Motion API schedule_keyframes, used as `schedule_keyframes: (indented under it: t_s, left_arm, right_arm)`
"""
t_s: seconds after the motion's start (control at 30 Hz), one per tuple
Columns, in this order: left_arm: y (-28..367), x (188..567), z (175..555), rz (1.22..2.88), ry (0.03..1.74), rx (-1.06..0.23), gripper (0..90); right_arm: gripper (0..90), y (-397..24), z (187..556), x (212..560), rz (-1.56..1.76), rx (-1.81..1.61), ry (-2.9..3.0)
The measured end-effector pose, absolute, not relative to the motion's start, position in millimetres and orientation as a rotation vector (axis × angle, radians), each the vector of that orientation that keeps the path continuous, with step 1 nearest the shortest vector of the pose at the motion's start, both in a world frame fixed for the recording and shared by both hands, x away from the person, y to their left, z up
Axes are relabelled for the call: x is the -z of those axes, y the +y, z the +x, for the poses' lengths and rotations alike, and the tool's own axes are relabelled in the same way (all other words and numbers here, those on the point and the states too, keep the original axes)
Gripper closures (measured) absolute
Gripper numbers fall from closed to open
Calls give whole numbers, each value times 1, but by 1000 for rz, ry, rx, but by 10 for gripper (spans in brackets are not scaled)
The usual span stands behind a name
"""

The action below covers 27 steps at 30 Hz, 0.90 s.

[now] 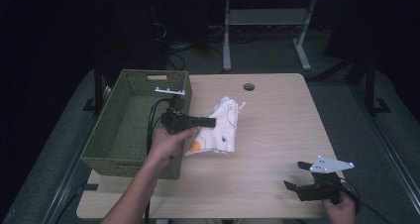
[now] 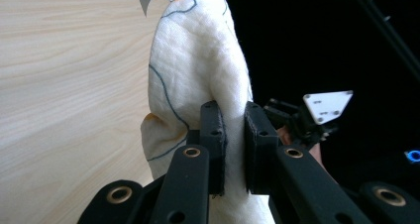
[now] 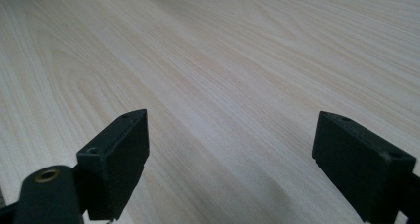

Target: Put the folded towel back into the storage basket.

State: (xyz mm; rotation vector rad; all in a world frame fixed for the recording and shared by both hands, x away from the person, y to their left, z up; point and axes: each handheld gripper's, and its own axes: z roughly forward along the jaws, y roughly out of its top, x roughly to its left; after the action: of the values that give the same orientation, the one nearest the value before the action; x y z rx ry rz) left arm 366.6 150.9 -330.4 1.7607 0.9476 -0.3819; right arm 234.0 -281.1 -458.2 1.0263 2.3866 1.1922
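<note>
Nearest me, my right gripper point(image 1: 297, 177) sits low at the table's point(image 1: 277, 135) near right corner, jaws spread wide over bare wood, holding nothing. My left gripper point(image 2: 233, 135) is pinched shut on a fold of the white printed cloth point(image 1: 218, 127), which lies mid-table just right of the green woven basket point(image 1: 111, 135). The cloth's long axis runs away from me, and the basket lies directly to its left, so my left hand point(image 1: 166, 142) is far the nearer. The cloth looks partly lifted, though its underside is hidden and I can't be sure.
</note>
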Motion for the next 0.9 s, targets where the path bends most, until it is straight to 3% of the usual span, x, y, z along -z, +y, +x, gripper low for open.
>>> schedule_keyframes:
  t_s: [0.9]
  left_arm:
    - [231, 301, 381, 1677, 988, 357, 825]
  right_arm:
    - [140, -283, 238, 463, 1123, -1172, 2338]
